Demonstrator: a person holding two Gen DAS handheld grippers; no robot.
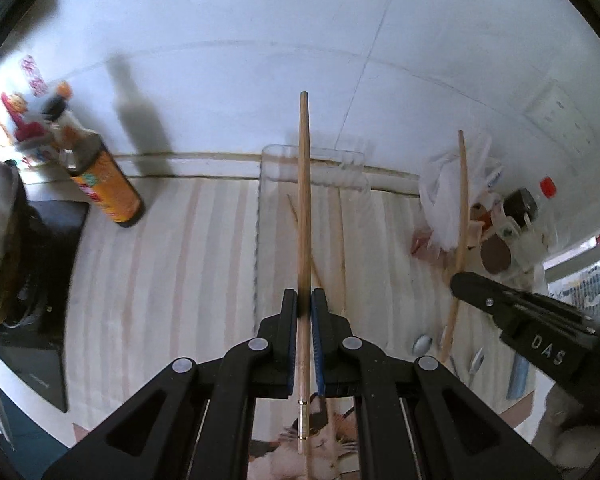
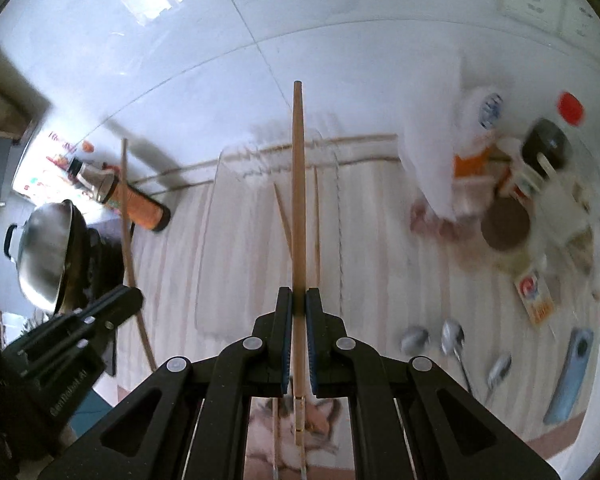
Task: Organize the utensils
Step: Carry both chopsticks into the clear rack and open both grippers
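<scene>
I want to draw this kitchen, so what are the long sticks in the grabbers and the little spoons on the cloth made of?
Each chopstick looks like pale wood or bamboo: matte tan, with a thin gold-coloured band near the thick end. The spoons look like metal, grey and shiny, though blur leaves that unsure.

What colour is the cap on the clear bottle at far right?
Red cap, clearest in the right wrist view.
</scene>
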